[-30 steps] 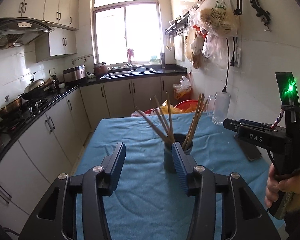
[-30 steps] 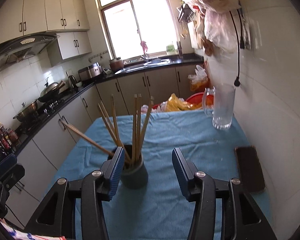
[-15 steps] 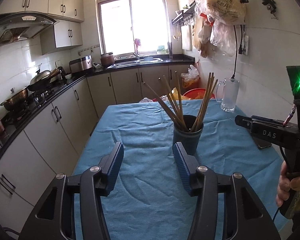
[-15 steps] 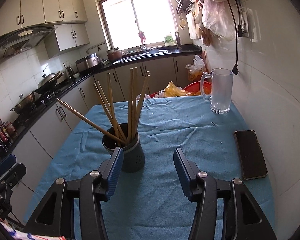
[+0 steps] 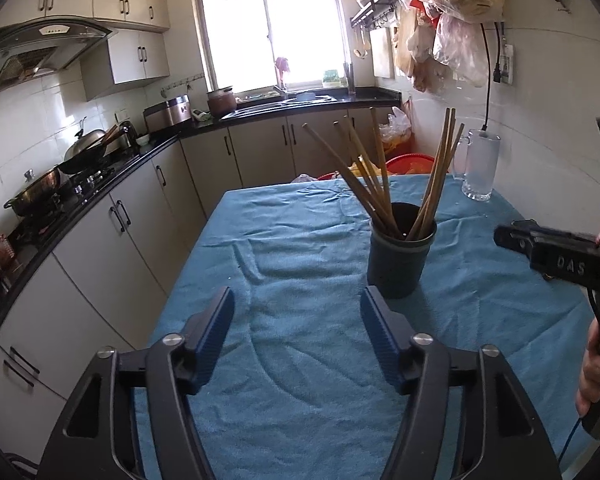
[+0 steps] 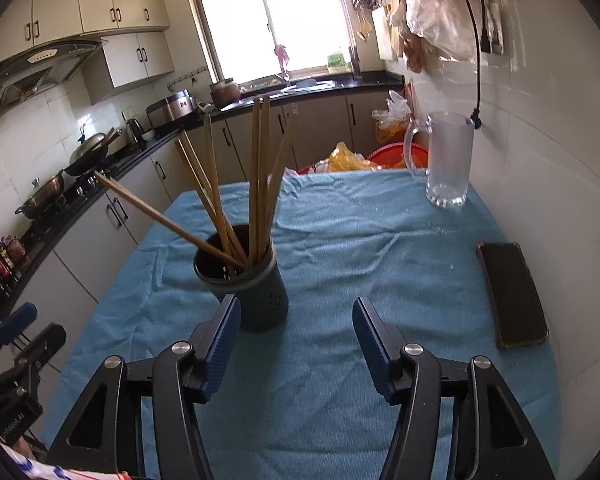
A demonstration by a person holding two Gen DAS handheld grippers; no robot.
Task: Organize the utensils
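A dark grey utensil holder (image 5: pixel 400 252) stands upright on the blue cloth (image 5: pixel 300 264), with several wooden chopsticks (image 5: pixel 374 184) fanned out of it. It also shows in the right wrist view (image 6: pixel 248 280), with its chopsticks (image 6: pixel 258 176). My left gripper (image 5: pixel 296 316) is open and empty, just short and left of the holder. My right gripper (image 6: pixel 296 324) is open and empty, just short and right of the holder. The right gripper's body (image 5: pixel 560 256) shows at the right of the left wrist view.
A glass mug (image 6: pixel 446 160) stands at the table's far right by the tiled wall. A black phone (image 6: pixel 512 292) lies near the right edge. A red basin (image 6: pixel 396 156) and bags sit beyond the far edge. Kitchen counters and a stove (image 5: pixel 60 184) run along the left.
Both grippers have pulled back and risen away from the holder, which now looks farther off. Both stay open and empty. The holder and chopsticks have not moved.
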